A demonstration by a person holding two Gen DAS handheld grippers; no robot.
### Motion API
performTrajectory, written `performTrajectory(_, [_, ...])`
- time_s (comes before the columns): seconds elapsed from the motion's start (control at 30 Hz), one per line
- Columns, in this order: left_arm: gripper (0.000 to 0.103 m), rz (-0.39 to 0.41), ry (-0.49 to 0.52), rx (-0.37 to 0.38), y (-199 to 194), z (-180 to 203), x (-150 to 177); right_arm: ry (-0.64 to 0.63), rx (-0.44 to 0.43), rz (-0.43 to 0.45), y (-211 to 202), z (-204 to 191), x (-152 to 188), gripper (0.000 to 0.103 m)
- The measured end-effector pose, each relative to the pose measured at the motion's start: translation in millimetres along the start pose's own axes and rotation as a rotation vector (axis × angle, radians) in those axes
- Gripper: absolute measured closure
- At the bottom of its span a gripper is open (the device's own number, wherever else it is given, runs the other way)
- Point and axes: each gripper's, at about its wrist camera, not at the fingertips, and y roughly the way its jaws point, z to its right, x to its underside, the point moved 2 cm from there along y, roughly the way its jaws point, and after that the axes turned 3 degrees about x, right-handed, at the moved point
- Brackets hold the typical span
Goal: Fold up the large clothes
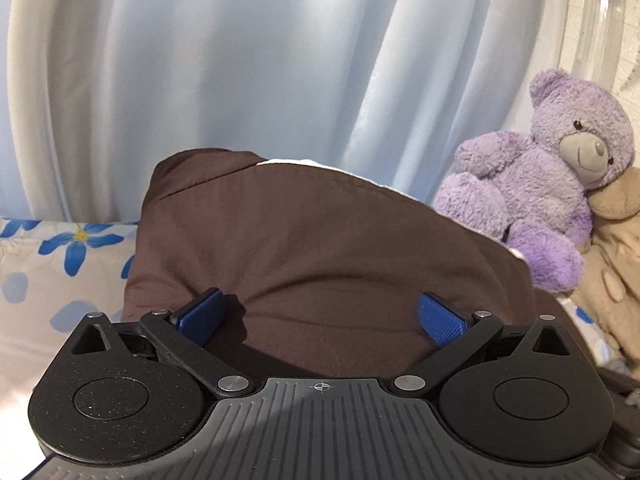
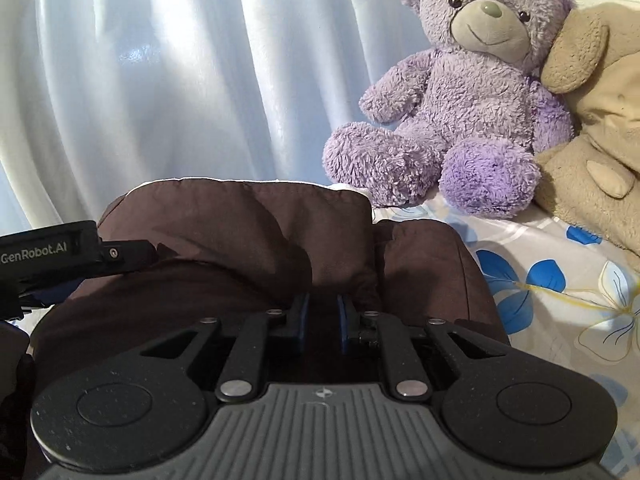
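One dark brown garment (image 2: 248,248), bunched into soft rumpled folds with a white lining along its top edge, lies on the floral bedsheet (image 2: 560,280). The right gripper (image 2: 323,316) pinches a fold of it between nearly closed fingers, while the left gripper (image 1: 322,316) is spread wide over it. Two plush toys, a purple teddy bear (image 2: 472,92) and a beige one (image 2: 600,120), sit before the pale curtain (image 1: 240,60); only the left view shows the clear vase (image 1: 600,12).

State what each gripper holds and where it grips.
The right gripper pinches a raised fold of the brown garment at its near edge. The left gripper is open, holding nothing.
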Motion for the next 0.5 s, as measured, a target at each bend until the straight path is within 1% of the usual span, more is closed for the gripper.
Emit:
performTrajectory(0.1, [0.000,-0.004,0.010,-0.008,-1.4,0.2,-0.7,-0.003,0.000,-0.008,-1.2,-1.8,0.4,0.090])
performTrajectory(0.2, [0.000,-0.002,0.004,-0.008,-1.9,-1.5,-0.9,0.014,-0.003,-0.080,-4.0,-1.3,-17.4,0.088])
performTrajectory(0.27, [0.000,-0.001,0.013,-0.016,-0.4,1.6,-1.3,0.012,0.012,-0.090,-2.2,-7.2,-30.6,0.086])
performTrajectory(0.37, [0.000,-0.001,0.007,-0.012,-0.7,-0.1,-1.4,-0.026,0.042,-0.096,14.4,-22.1,-42.6,0.086])
performTrajectory(0.43, [0.000,-0.003,0.003,-0.010,-0.1,-0.9,-1.8,-0.036,0.046,-0.121,28.0,-24.5,-41.1,0.086])
performTrajectory(0.5, [0.000,-0.007,0.012,-0.018,1.2,1.0,-1.7,-0.035,0.039,-0.118,35.5,-22.6,-33.2,0.086])
